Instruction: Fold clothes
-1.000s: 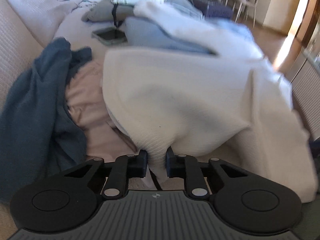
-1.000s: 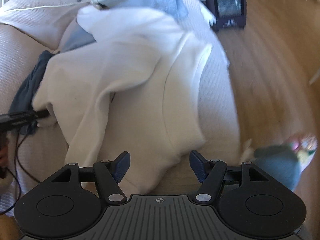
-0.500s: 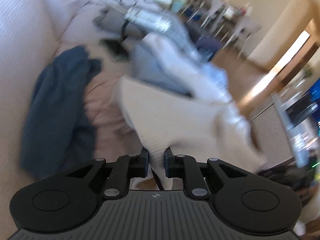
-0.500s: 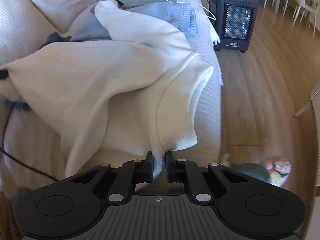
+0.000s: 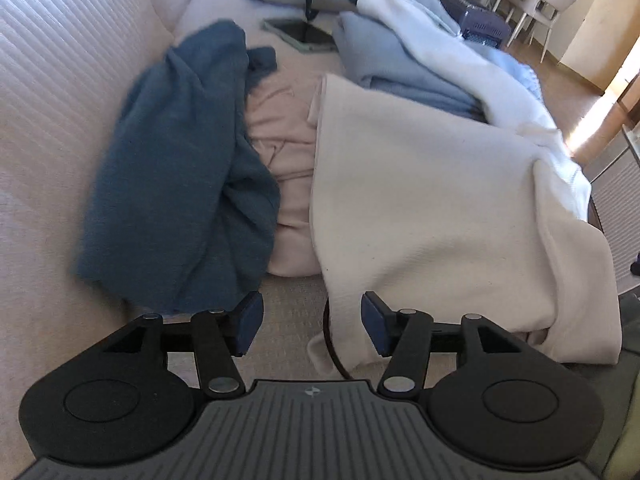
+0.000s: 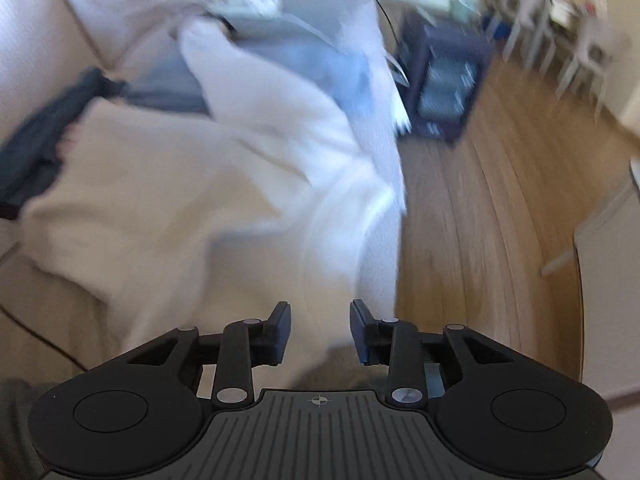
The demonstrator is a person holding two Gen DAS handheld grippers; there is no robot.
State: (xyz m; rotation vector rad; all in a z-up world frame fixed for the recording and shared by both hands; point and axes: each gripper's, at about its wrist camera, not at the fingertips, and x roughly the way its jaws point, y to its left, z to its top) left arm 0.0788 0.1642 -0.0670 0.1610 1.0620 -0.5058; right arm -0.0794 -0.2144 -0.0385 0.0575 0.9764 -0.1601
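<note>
1. Fingers of our left gripper [image 5: 311,324] are opening. The cream top's [image 5: 432,200] corner lies between them, but the pads do not press it.
2. Our right gripper [image 6: 319,330] is opening too, with blurry cream cloth between its fingers, not pinched.
3. We see the cream top spread flat on the pale sofa [image 5: 60,80], beside a dark blue garment [image 5: 180,168] and a pink one [image 5: 286,136].
4. Past the sofa are a wooden floor [image 6: 480,240], a dark heater [image 6: 444,80] and chairs [image 5: 548,4].
</note>
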